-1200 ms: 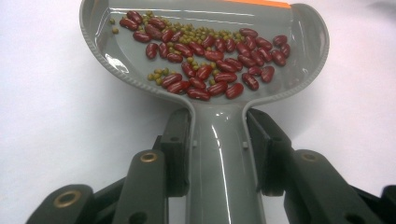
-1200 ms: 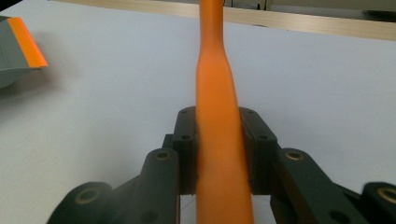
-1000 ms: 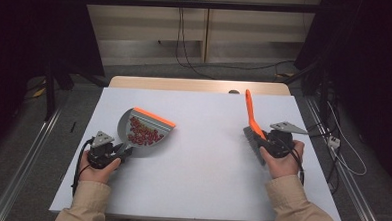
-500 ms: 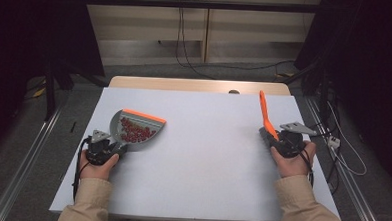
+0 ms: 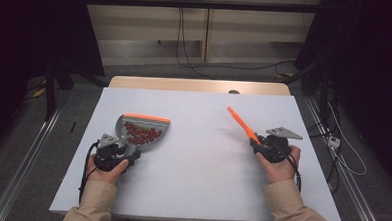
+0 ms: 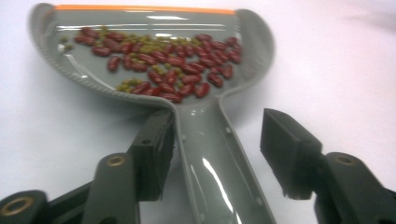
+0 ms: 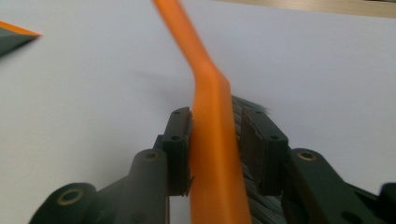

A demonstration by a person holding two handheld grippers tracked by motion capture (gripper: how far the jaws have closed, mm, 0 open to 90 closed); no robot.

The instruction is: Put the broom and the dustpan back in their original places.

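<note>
A grey dustpan (image 5: 142, 130) with an orange lip lies flat on the white table, holding several red and green beans (image 6: 173, 60). Its handle (image 6: 219, 177) runs back between the jaws of my left gripper (image 5: 127, 148) (image 6: 217, 130). Those jaws have just been opening: the left pad sits by the handle's edge and the right pad stands clear. At the right, an orange brush (image 5: 243, 125) (image 7: 212, 140) leans away to the upper left, its dark bristles between the jaws of my right gripper (image 5: 260, 143) (image 7: 215, 116). These jaws have also just been opening and are loose around it.
The white tabletop (image 5: 195, 190) spreads between the two hands. A wooden strip (image 5: 200, 85) runs along its far edge, with a small dark object (image 5: 233, 92) on it. Dark frames, rails and cables surround the table on the floor.
The dustpan went left and settled flat on the table. The brush moved right and tipped further toward the upper left. Both pairs of jaws stand wider than before.
</note>
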